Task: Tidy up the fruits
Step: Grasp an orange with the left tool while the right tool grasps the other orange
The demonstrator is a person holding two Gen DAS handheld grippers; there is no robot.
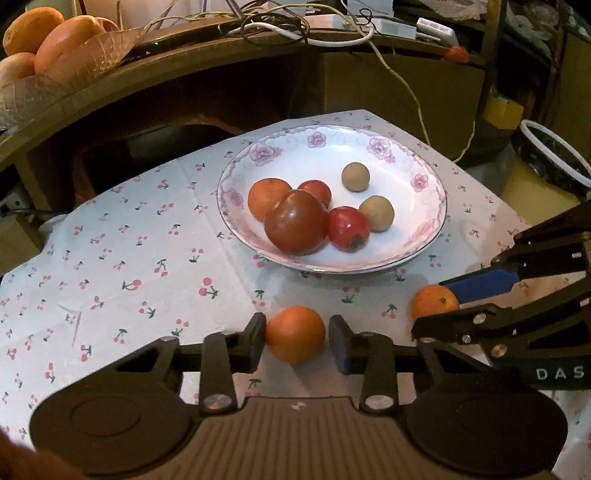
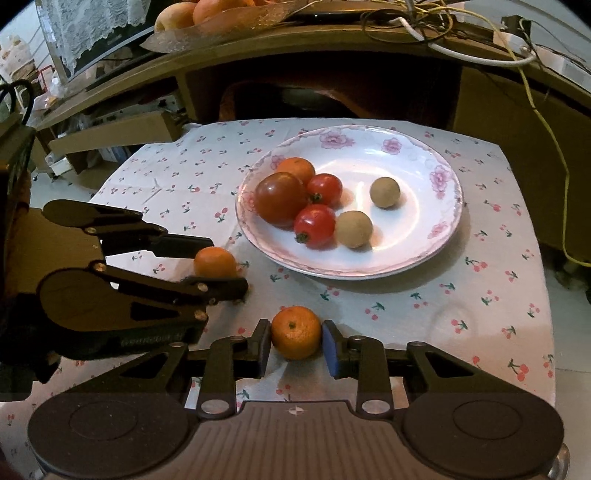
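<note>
A flowered white plate (image 1: 424,162) (image 2: 436,243) on the cherry-print cloth holds one orange, a large tomato (image 1: 295,221) (image 2: 281,198), two small tomatoes and two tan round fruits. My left gripper (image 1: 297,341) (image 2: 218,264) has its fingers on either side of an orange (image 1: 295,332) (image 2: 215,261) on the cloth, fingers touching or nearly touching it. My right gripper (image 2: 296,345) (image 1: 437,301) likewise straddles a second orange (image 2: 296,331) (image 1: 434,301) just right of the first, with a slight gap at its pads.
A wooden shelf (image 1: 184,62) behind the table carries a glass dish of oranges (image 1: 40,40) and tangled cables (image 1: 303,26). A lined bin (image 1: 554,158) stands at the right. The table's far edge lies just behind the plate.
</note>
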